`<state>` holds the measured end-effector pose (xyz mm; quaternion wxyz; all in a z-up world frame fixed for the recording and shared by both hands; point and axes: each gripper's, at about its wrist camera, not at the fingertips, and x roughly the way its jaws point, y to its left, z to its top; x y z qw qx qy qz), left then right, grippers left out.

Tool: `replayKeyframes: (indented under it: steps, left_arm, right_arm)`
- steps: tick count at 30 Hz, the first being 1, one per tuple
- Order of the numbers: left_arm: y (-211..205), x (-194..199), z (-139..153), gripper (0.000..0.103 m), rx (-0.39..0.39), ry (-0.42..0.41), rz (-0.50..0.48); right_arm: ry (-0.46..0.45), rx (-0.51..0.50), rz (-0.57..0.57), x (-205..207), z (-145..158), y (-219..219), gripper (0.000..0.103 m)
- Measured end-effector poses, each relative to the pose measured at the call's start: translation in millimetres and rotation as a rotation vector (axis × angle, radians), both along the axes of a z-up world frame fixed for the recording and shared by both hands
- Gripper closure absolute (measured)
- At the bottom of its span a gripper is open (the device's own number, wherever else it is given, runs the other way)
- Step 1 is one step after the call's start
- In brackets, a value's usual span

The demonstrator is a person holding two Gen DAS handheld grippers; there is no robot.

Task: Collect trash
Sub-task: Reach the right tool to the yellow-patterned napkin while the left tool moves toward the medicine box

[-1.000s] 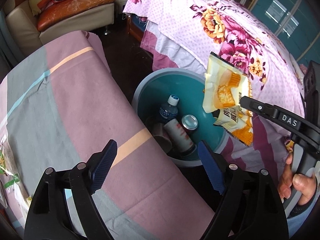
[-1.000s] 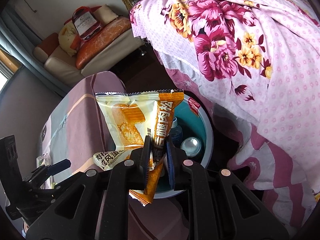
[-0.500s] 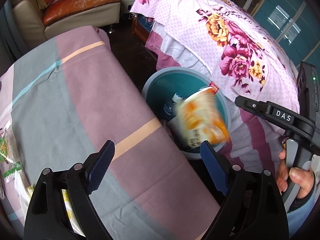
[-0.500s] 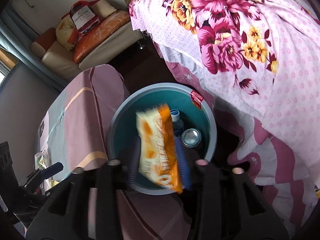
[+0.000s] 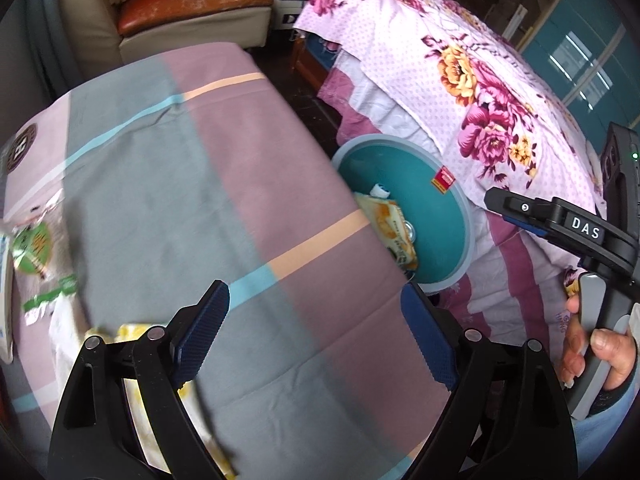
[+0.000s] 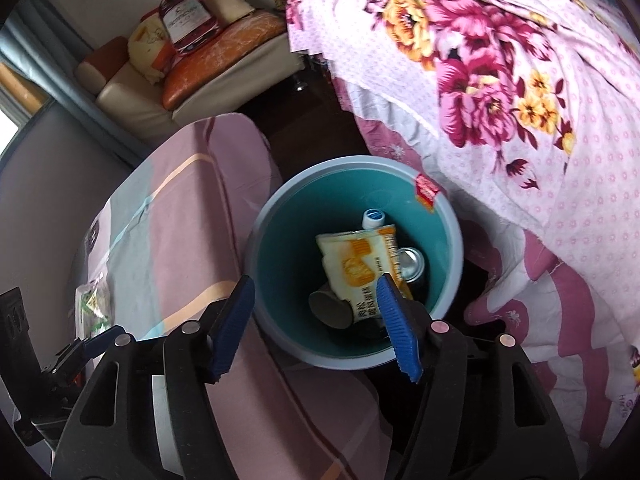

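A yellow snack wrapper [image 6: 362, 266] lies inside the teal bin [image 6: 280, 240], on top of a bottle [image 6: 373, 218], a can [image 6: 412, 262] and a cup. My right gripper [image 6: 316, 322] hangs above the bin's near rim, its jaws opening with nothing between them. The bin [image 5: 448, 240] and wrapper [image 5: 390, 224] also show in the left wrist view, partly behind the table edge. My left gripper [image 5: 316, 332] is open over the striped tablecloth [image 5: 200, 160], empty. More wrappers [image 5: 34, 240] lie at the table's left, and a yellowish one [image 5: 132, 332] sits under the left finger.
A bed with a pink floral cover [image 6: 520, 80] stands right of the bin. A sofa [image 6: 208, 64] with cushions and a red bag is at the back. A hand [image 5: 592, 344] holds the right gripper's handle beside the table. Dark floor lies between table and bed.
The right gripper opened and let go of the yellow wrapper, which fell into the bin. The left gripper moved left across the table, bringing wrappers at the table's left into view.
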<state>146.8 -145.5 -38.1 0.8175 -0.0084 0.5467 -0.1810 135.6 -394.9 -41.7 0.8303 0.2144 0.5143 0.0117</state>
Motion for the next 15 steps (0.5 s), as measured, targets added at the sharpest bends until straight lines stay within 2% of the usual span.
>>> replayKeyframes:
  steps: [6,12,15]
  left_arm:
    - [38.0,-14.4,5.9,0.015,-0.016,-0.010,0.058]
    - [83.6,-33.0,13.6,0.015,-0.032,-0.032,0.130]
    - [109.6,-43.1,17.6,0.010,-0.043,-0.047,0.174]
  right_arm:
    - [0.000,-0.009,0.068,-4.9,10.3,33.7,0.041]
    - [0.007,-0.017,0.181,-9.3,18.4,84.9,0.041]
    - [0.019,-0.018,0.244,-11.7,19.3,115.2,0.041]
